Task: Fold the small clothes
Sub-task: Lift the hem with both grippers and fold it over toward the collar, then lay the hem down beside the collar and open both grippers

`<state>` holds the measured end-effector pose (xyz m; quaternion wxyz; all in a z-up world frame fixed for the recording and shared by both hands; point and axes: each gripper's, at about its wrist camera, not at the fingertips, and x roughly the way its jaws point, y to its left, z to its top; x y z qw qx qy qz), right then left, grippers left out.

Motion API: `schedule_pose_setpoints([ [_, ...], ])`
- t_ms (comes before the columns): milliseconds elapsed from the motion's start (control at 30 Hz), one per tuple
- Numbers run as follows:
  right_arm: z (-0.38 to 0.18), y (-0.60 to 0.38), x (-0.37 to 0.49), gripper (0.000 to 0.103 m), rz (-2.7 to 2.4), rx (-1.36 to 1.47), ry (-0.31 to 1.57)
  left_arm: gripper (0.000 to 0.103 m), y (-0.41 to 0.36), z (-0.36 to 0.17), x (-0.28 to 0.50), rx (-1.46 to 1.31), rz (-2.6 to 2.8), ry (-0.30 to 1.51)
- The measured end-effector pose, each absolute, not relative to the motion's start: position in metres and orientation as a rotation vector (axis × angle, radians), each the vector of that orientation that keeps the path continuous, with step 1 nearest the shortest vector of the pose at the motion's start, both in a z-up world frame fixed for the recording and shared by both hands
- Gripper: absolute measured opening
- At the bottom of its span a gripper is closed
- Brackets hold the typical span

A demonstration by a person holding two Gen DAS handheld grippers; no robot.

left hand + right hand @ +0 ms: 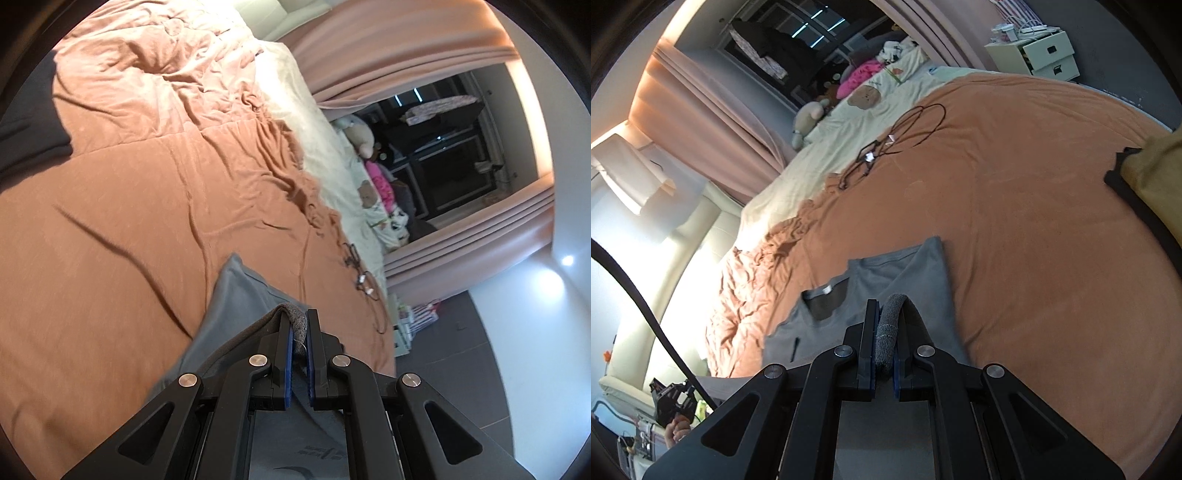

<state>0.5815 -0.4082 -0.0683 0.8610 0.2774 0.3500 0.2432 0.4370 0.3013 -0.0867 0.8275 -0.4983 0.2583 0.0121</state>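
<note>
A small grey T-shirt point(905, 273) lies on the orange bedspread point(1034, 221), its neckline with a white label towards the left. My right gripper point(888, 306) is shut on a bunched grey edge of it, lifted just above the spread fabric. In the left wrist view the same grey T-shirt point(240, 295) trails back under the tool, and my left gripper point(299, 315) is shut on a folded grey edge of it. The part of the shirt under both tools is hidden.
A tangle of black cords point(886, 147) lies further up the bed, near the cream sheet point(798, 173) with soft toys. A yellow and black garment point(1152, 173) lies at the right. White bedside drawers point(1041, 55) stand beyond the bed. Rumpled bedspread point(155, 85) lies far left.
</note>
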Motion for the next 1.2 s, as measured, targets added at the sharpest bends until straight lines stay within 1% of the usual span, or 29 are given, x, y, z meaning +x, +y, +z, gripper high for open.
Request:
schedule_pose_setpoints([
  [267, -0.075, -0.377, 0.627, 0.002, 0.461, 0.534, 0.793, 0.005, 0.306, -0.115, 0.493, -0.999, 0.117, 0.637],
  [567, -0.09, -0.345, 0.665, 0.002, 0.352, 0.487, 0.829, 0.006, 0.314, -0.17, 0.542, -0.936, 0.219, 0.772],
  [667, -0.1, -0.337, 0.674, 0.002, 0.305, 0.467, 0.873, 0.006, 0.31, -0.185, 0.556, -0.892, 0.233, 0.83],
  [767, -0.1, -0.326, 0.676, 0.004, 0.277, 0.424, 0.905, 0.006, 0.304, -0.191, 0.568, -0.831, 0.232, 0.899],
  [833, -0.093, -0.321, 0.675, 0.007, 0.278, 0.392, 0.904, 0.01, 0.302, -0.188, 0.572, -0.794, 0.219, 0.932],
  [867, -0.088, -0.319, 0.672, 0.022, 0.269, 0.367, 0.894, 0.015, 0.301, -0.186, 0.573, -0.776, 0.211, 0.939],
  [900, -0.082, -0.319, 0.667, 0.055, 0.256, 0.344, 0.874, 0.025, 0.299, -0.181, 0.572, -0.743, 0.198, 0.941],
  [933, -0.078, -0.32, 0.663, 0.07, 0.238, 0.332, 0.848, 0.032, 0.296, -0.177, 0.571, -0.72, 0.191, 0.938],
  [967, -0.071, -0.321, 0.658, 0.081, 0.237, 0.319, 0.819, 0.052, 0.294, -0.172, 0.569, -0.682, 0.189, 0.935],
  [1000, -0.067, -0.321, 0.655, 0.081, 0.249, 0.301, 0.814, 0.067, 0.291, -0.168, 0.567, -0.647, 0.19, 0.932],
  [1033, -0.064, -0.32, 0.652, 0.081, 0.275, 0.288, 0.823, 0.071, 0.289, -0.166, 0.566, -0.619, 0.188, 0.93],
  [1067, -0.063, -0.32, 0.648, 0.08, 0.294, 0.275, 0.829, 0.073, 0.286, -0.164, 0.565, -0.588, 0.182, 0.932],
  [1200, -0.065, -0.318, 0.637, 0.08, 0.31, 0.145, 0.863, 0.073, 0.277, -0.168, 0.569, -0.455, 0.15, 1.014],
])
